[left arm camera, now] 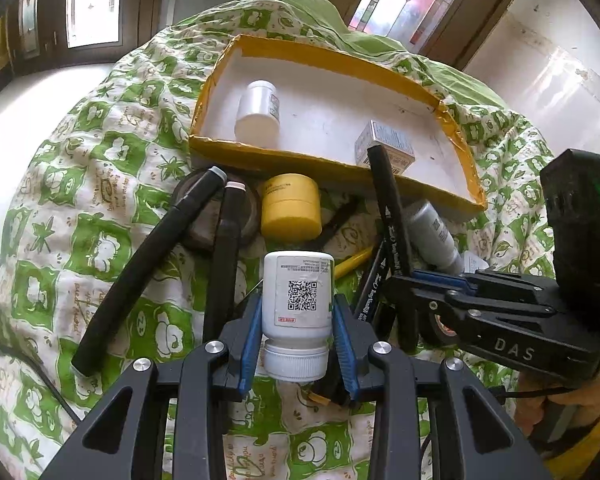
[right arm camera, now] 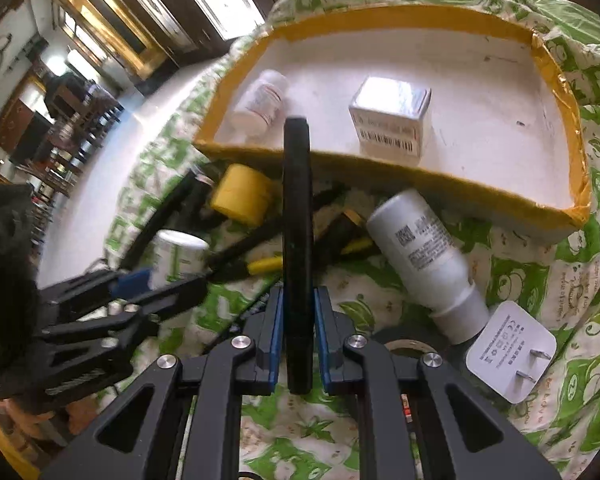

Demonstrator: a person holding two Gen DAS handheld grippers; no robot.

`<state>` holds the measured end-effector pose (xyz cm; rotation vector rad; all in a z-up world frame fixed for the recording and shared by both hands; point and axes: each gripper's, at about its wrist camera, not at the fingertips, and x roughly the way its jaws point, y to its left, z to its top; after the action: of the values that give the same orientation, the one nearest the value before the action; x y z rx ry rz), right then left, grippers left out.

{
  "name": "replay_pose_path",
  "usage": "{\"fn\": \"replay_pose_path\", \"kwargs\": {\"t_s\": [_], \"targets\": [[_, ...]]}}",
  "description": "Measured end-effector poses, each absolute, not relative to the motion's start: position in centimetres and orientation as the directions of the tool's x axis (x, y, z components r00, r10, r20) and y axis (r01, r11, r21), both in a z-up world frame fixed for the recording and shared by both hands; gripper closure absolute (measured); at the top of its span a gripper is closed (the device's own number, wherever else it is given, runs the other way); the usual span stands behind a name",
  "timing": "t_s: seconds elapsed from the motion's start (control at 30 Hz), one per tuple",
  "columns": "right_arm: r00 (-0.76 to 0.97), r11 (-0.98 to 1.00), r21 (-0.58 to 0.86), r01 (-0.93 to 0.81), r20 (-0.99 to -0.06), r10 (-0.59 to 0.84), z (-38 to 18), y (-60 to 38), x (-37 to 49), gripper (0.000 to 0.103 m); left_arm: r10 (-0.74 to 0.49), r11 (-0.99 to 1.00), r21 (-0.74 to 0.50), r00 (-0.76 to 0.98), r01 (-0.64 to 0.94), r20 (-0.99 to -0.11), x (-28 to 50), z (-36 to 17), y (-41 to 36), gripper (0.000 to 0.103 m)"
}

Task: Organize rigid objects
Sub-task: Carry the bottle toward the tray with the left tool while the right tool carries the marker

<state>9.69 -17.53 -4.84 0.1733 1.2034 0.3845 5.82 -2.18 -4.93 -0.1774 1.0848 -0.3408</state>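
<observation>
Green-patterned cloth point(left arm camera: 100, 184); capped white bottle point(left arm camera: 298, 312), QR-code label

Four white bottles point(left arm camera: 298, 312), one yellow jar point(left arm camera: 291, 207), one silver box point(right arm camera: 390, 120).

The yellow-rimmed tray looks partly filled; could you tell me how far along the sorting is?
Done: a white bottle and a silver box lie in the yellow-rimmed tray.
In hand: the left gripper grips a white QR-labelled bottle; the right gripper clamps a black marker.
Left: the yellow jar, grey bottle, white plug and loose pens.
</observation>
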Motion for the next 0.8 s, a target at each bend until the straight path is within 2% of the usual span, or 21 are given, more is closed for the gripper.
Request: {"fn": "replay_pose_path", "kwargs": {"t_s": [0.47,0.8], "targets": [[0.375,0.938,0.292,-0.186,-0.862,0.342,-4.3,-17.8,10.8,0.089,-0.352,0.935,-0.295,0.420,0.196,-0.837,5.9,-5.0,-2.5,0.068],[0.416,0.922,0.333,-0.199,-0.823,0.387,-2.6,-18.2,10.2,0.089,-0.343,0.938,-0.280,0.436,0.205,-0.832,5.6,-4.7,-2.5,0.068]]}}
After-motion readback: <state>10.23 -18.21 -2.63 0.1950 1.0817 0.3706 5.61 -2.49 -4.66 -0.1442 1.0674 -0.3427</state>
